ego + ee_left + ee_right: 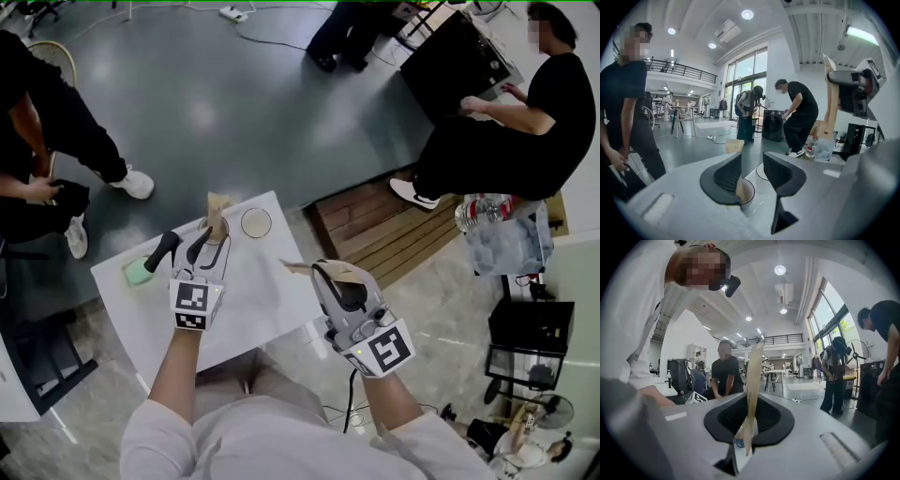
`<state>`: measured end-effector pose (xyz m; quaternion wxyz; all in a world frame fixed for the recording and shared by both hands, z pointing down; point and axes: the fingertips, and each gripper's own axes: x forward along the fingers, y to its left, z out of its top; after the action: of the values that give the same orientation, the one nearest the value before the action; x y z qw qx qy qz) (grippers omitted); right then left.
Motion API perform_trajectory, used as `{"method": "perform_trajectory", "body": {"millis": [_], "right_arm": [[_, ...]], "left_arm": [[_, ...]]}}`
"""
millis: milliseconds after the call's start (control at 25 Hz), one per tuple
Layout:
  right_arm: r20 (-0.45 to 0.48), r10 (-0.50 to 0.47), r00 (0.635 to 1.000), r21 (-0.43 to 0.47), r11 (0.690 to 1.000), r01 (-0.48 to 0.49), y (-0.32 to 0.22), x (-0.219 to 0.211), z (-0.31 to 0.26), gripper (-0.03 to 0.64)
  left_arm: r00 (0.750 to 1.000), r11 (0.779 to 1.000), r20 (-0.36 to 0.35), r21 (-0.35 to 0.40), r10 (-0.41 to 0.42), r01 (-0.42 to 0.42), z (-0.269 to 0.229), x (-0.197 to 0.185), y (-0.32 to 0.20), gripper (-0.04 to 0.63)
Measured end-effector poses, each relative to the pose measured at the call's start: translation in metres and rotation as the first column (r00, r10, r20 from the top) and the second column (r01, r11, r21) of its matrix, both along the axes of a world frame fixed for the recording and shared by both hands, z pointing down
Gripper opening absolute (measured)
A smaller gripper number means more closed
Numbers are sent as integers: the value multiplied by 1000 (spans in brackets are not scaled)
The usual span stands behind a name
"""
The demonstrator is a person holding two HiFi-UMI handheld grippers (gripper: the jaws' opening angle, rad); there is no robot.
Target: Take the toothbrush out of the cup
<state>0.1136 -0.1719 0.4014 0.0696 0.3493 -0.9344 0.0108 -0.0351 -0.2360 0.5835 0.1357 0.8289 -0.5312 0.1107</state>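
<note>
My right gripper [328, 274] [750, 416] is shut on a flat tan toothbrush [298, 269] [753, 380] and holds it in the air over the right edge of the white table [262, 300]. In the right gripper view the handle stands up out of the shut jaws. The left gripper view shows it too, the toothbrush [829, 103] upright at the upper right. My left gripper [190, 240] [752, 173] stands open low over the table. The cup [255, 222] [744, 191], round with a tan inside, sits just ahead of its jaws, and the pads do not touch it.
A green block [138, 272] lies on the table's left part and a tan paper piece [217, 211] stands near its far edge. A second round rim [761, 172] sits behind the cup. Around the table are people [534, 122], a wooden pallet [375, 230] and packed water bottles [502, 234].
</note>
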Motion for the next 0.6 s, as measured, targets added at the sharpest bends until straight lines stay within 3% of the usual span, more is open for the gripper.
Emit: {"method": "perform_trajectory", "body": {"millis": [120,600], "right_arm": [[3,2,1000,1,1000,-2,4,4,-4,26],[4,39,999,-9,999,-39,13,26,-14,26]], "left_arm": [[997,996,13,-43,-72,72,12,-3,-12,234],[967,967,155,-127,-200,221,68,-10,-52,270]]}}
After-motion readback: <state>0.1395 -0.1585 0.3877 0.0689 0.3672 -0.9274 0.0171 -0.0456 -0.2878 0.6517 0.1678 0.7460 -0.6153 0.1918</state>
